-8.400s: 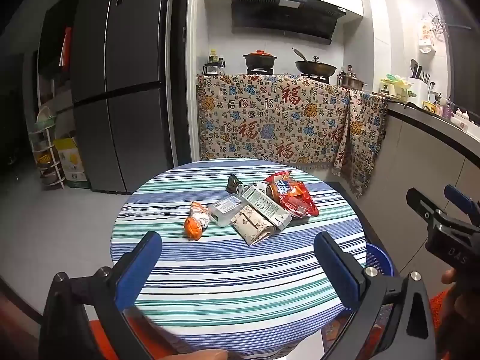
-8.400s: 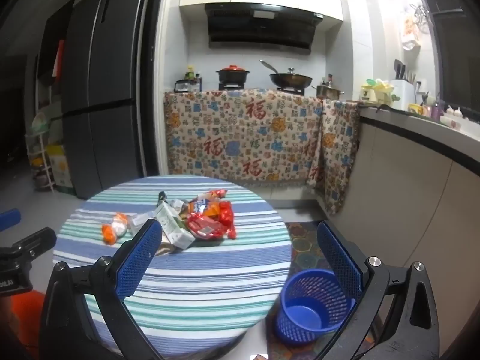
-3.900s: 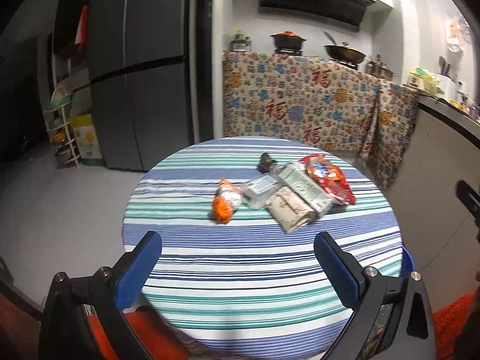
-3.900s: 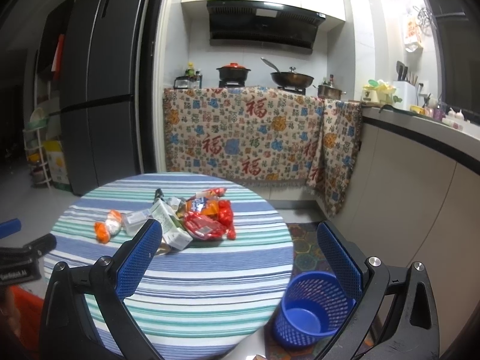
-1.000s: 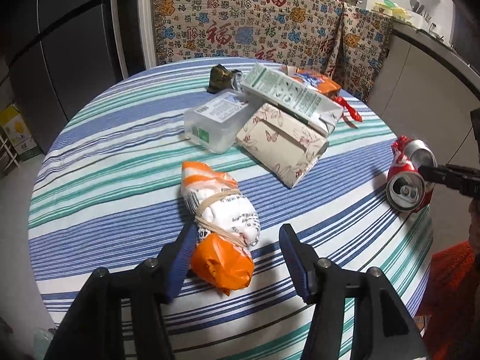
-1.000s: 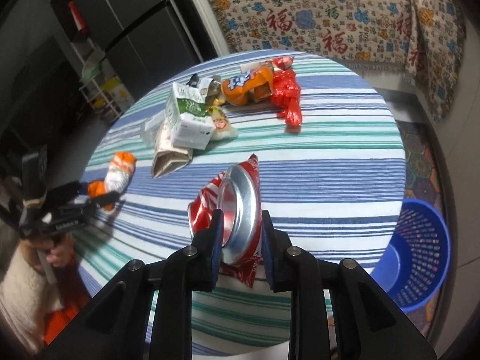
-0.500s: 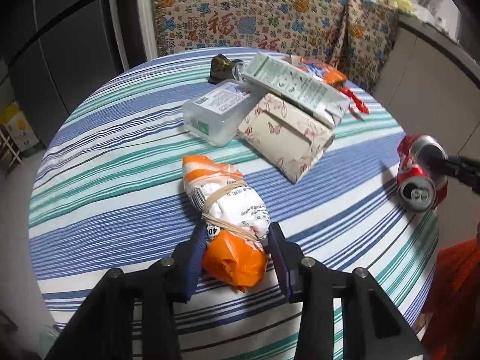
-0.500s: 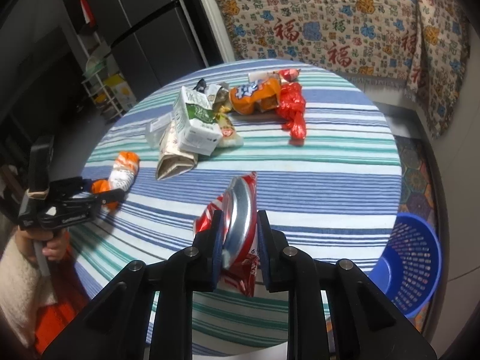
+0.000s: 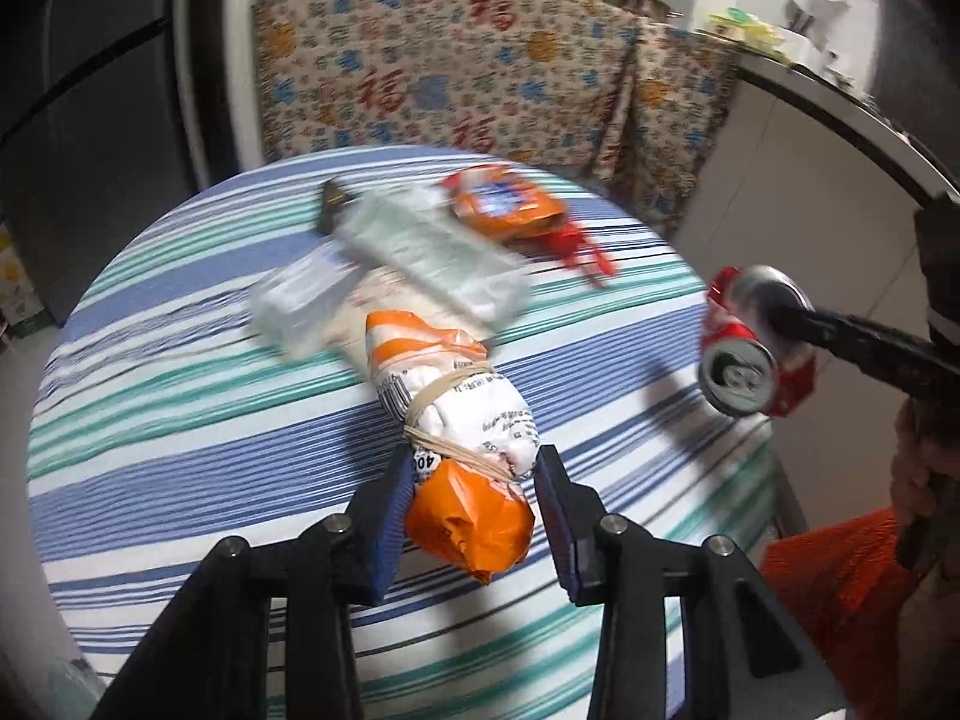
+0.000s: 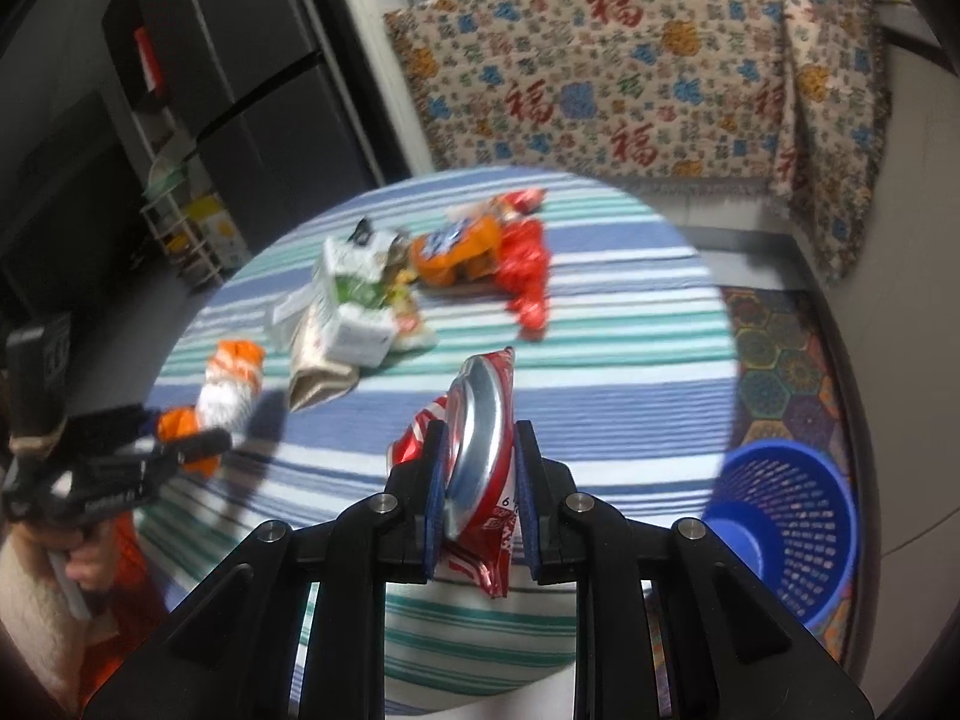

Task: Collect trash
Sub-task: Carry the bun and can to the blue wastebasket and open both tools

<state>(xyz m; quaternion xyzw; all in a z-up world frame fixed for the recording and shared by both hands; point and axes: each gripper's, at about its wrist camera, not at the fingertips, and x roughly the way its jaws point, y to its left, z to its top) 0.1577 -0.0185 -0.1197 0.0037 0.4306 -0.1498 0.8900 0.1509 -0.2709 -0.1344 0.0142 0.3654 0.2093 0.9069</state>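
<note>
The round striped surface [image 10: 600, 312] carries a pile of wrappers [image 10: 384, 288]. A blue basket [image 10: 786, 528] stands on the floor beside it. The left gripper [image 9: 474, 480] is clamped on an orange-white bag [image 9: 456, 420]. The right gripper [image 10: 477, 468] squeezes a crushed red can [image 10: 480, 438] above the surface edge.

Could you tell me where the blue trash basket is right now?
In the right wrist view, the blue basket stands on the floor at lower right, beside the striped table.
</note>
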